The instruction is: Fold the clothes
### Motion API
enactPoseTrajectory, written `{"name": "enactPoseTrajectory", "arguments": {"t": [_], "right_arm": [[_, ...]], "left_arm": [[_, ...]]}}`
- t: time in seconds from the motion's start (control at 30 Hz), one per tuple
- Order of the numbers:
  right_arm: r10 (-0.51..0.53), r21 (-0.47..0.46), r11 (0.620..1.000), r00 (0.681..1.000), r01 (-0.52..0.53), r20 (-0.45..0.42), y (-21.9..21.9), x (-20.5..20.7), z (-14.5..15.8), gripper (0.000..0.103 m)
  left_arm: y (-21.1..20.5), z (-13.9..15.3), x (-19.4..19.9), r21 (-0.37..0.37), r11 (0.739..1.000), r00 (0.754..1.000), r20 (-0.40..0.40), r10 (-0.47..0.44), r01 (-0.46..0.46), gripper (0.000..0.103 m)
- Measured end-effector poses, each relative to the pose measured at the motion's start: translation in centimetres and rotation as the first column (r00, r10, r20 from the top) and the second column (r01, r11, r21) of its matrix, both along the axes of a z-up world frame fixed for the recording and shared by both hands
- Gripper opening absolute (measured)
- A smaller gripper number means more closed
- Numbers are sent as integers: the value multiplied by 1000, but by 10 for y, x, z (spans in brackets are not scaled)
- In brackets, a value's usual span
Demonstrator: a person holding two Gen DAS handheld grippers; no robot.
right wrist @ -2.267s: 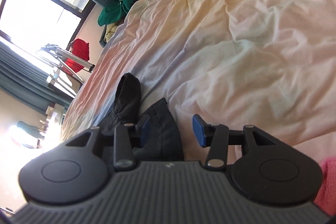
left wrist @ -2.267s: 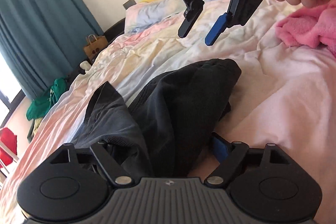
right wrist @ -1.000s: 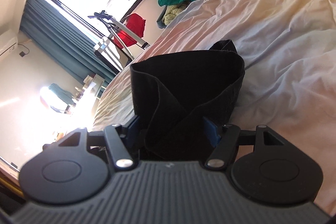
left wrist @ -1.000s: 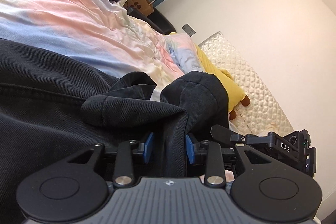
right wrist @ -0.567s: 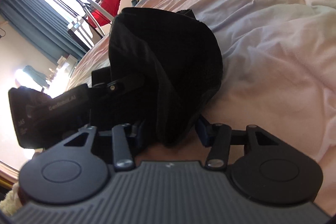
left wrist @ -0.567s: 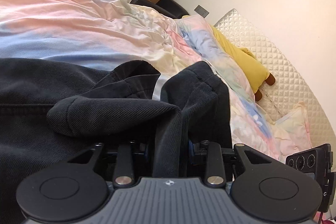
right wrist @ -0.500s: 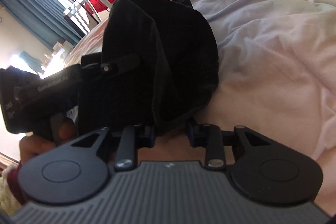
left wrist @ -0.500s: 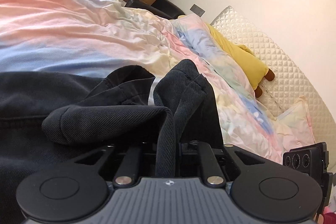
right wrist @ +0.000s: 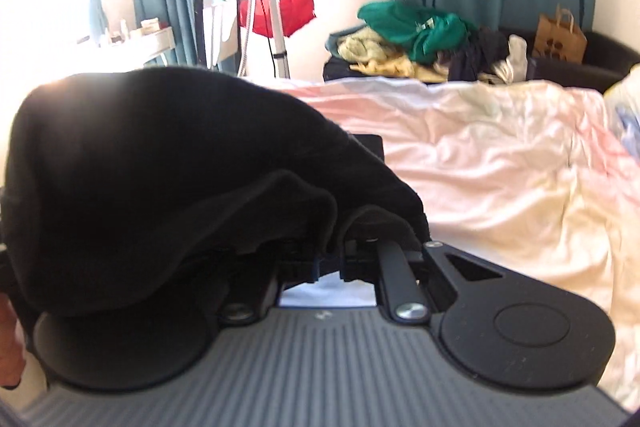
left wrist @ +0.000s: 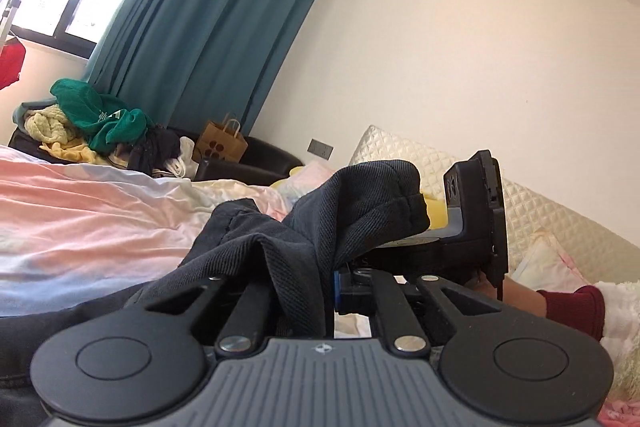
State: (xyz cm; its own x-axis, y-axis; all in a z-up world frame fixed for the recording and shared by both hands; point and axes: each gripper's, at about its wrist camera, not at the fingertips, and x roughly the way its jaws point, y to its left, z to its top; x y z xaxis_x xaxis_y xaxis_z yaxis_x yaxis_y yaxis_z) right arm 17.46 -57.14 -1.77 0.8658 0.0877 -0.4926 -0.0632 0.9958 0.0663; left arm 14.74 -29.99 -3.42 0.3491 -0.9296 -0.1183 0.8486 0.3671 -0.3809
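The left hand-held gripper (left wrist: 304, 291) is pinching a fold of a dark denim garment (left wrist: 360, 203) between its closed fingers, above a bed (left wrist: 92, 215) with pastel bedding. The right hand-held gripper (right wrist: 328, 263) is clamping another bunch of the same garment, which is draping over its left side. A pile of clothes (right wrist: 416, 39) is lying beyond the bed.

Bed cover (right wrist: 500, 163) lies open toward its far edge. Clothes pile (right wrist: 416, 39) and paper bag (right wrist: 560, 35) crowd the bench past that edge. Dark garment (left wrist: 352, 203) drapes both gripper fronts; right gripper (left wrist: 472, 227) just beside the left's path.
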Motion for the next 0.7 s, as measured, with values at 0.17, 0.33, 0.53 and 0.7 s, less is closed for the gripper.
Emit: {"name": "enactPoseTrajectory", "arguments": {"t": [0.17, 0.33, 0.53, 0.7], "right_arm": [[-94, 106, 990, 995, 89, 39, -35, -5, -38, 17], [-474, 425, 750, 860, 507, -190, -120, -48, -108, 20], [-626, 544, 527, 731, 653, -270, -140, -133, -121, 20], [-616, 627, 510, 759, 589, -212, -115, -157, -105, 21]], "left_arm": [[-25, -19, -19, 57, 997, 998, 51, 41, -44, 10], [-75, -63, -49, 252, 967, 996, 90, 7, -30, 15], [-101, -79, -92, 395, 918, 978, 202, -52, -33, 52], [-60, -72, -101, 425, 905, 985, 141, -95, 26, 91]]}}
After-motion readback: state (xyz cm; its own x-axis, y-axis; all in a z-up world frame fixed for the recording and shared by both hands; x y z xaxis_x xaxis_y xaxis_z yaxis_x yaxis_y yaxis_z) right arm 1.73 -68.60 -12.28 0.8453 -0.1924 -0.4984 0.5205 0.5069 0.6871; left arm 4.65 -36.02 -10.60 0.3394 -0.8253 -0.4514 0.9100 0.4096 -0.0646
